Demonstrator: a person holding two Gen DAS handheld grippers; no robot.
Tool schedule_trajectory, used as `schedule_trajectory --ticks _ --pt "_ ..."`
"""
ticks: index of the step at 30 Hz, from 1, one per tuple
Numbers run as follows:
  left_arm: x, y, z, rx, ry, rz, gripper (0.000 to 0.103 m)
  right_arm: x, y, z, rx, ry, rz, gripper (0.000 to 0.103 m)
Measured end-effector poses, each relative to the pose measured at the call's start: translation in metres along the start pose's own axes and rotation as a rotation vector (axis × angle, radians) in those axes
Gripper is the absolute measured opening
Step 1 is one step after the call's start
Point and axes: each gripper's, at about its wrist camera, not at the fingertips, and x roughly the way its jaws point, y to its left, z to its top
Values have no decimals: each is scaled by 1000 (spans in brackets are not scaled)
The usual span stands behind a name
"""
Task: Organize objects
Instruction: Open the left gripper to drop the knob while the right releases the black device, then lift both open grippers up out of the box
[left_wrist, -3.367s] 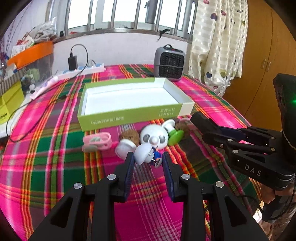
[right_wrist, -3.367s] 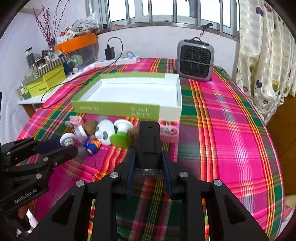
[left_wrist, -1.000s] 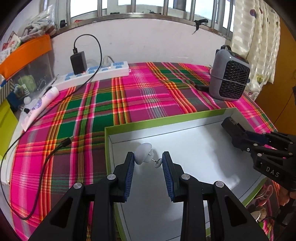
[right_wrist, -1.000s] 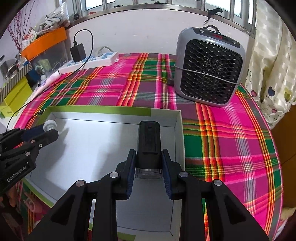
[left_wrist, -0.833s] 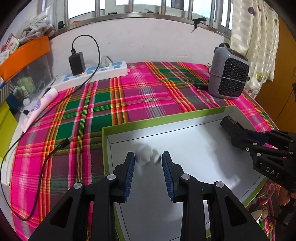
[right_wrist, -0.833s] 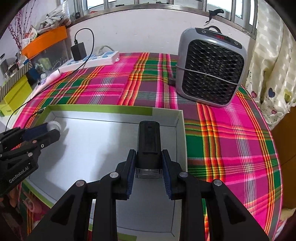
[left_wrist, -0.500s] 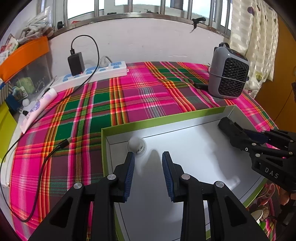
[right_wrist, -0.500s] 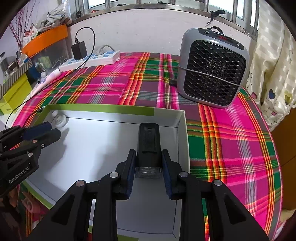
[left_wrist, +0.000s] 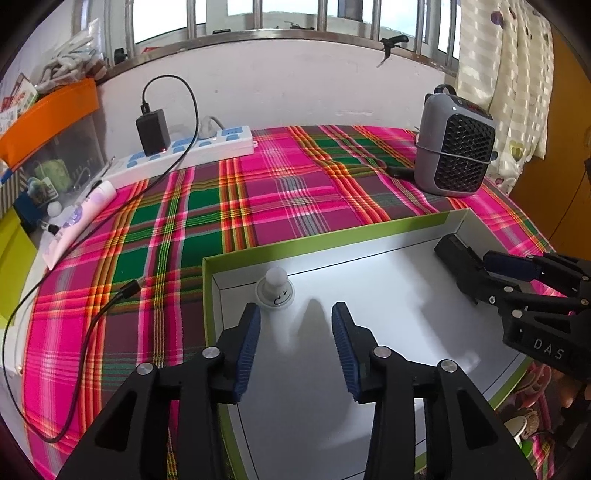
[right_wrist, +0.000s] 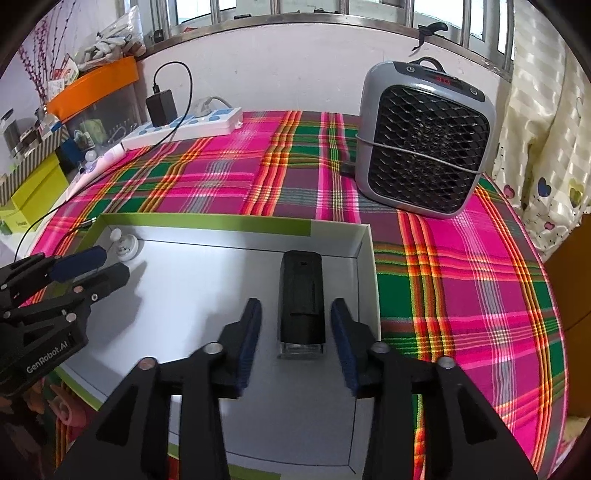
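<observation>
Left tool (left_wrist: 295, 332) opening, nothing between pads, right tool (right_wrist: 295, 332) opening around black device (right_wrist: 301, 295) untouched, in box (right_wrist: 364, 280).

Barred window (left_wrist: 295, 14), white wall (left_wrist: 295, 85), patterned curtain (left_wrist: 506, 74), wooden cabinet (left_wrist: 554, 184)

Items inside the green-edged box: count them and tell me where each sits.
2. A small white knob toy in the box's far left corner; a black rectangular device against its right wall. The gripper arms may hide more.
</observation>
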Motion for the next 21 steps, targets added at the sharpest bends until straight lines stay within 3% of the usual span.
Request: schedule_trajectory --ticks 21 --pt "-46 1 -19 -49 -68 -4 48 -35 -3 -15 47 -65 50 46"
